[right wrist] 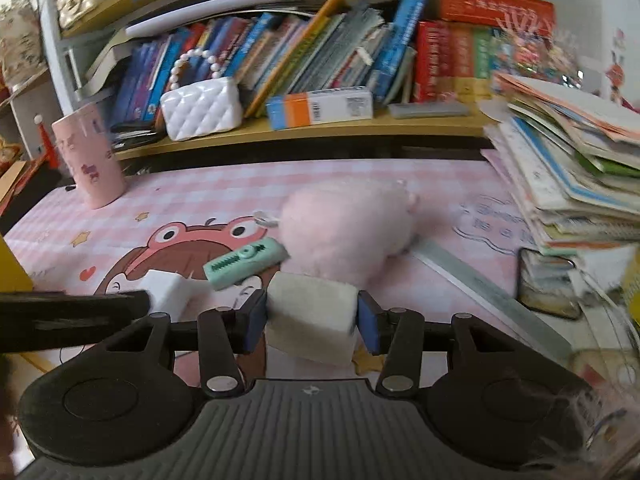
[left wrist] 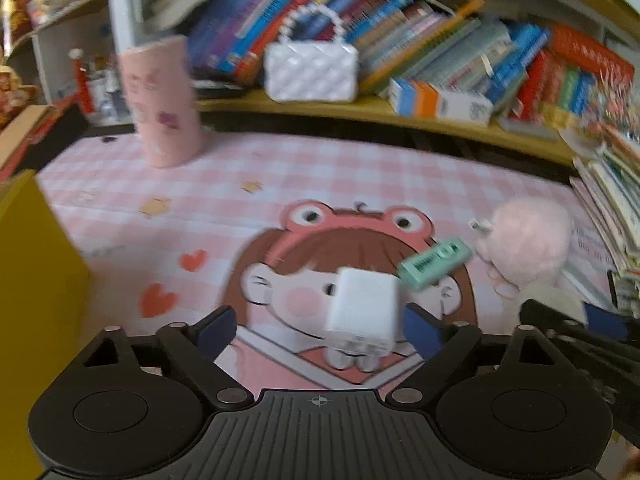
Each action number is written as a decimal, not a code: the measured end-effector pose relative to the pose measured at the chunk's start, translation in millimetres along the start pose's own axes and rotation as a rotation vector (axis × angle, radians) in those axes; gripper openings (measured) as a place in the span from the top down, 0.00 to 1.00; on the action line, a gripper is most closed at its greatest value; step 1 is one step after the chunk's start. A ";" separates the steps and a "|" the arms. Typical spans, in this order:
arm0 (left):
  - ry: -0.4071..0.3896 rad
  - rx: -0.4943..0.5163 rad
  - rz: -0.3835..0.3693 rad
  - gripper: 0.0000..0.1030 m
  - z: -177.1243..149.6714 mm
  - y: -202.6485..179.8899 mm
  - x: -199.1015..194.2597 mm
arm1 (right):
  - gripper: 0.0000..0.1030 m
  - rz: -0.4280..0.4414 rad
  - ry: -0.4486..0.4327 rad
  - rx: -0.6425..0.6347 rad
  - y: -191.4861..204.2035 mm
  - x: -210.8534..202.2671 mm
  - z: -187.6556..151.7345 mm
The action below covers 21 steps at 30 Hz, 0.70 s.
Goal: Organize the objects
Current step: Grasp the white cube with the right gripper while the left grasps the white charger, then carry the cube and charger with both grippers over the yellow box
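Pink checked worktop (right wrist: 360, 172) under bookshelf. Right tongs (right wrist: 312, 320) pinch off-white block (right wrist: 312, 320), low over worktop. Left tongs (left wrist: 320, 326) gape wide around white charger (left wrist: 362, 308), not gripping. Green eraser (right wrist: 246, 263) just beside pink plush (right wrist: 344, 232); pink cup (right wrist: 90, 156) well apart.

the left wrist view is blurring throughout, so print on the book spines (left wrist: 400, 40) is staying unreadable. the white charger (left wrist: 362, 312) is smearing at its edges. the right gripper (right wrist: 312, 320) is covering the base of the pink plush (right wrist: 344, 232). the picture's right edge is cutting off the paper stack (right wrist: 580, 168).
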<state>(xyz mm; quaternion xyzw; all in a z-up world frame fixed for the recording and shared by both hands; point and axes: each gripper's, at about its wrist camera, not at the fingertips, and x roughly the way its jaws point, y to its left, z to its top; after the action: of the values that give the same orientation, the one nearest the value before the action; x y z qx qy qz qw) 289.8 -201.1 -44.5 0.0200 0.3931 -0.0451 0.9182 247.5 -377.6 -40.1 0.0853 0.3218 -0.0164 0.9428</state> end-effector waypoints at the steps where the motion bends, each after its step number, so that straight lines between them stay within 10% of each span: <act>1: 0.008 0.010 -0.002 0.14 -1.2 -4.7 6.2 | 0.56 -0.001 0.000 0.005 -1.4 -2.4 0.0; 10: 0.022 0.045 -0.020 0.60 -1.1 -12.6 33.2 | 0.56 0.007 0.017 0.012 -0.4 -20.2 -3.5; 21: -0.044 -0.111 -0.128 0.60 -2.0 40.2 -50.8 | 0.56 0.059 0.040 -0.059 32.4 -55.5 -15.6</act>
<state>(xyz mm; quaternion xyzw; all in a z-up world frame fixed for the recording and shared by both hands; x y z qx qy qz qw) 257.4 -157.6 -9.0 -0.0572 0.3752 -0.0821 0.9215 196.9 -344.4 -13.6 0.0671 0.3381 0.0227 0.9384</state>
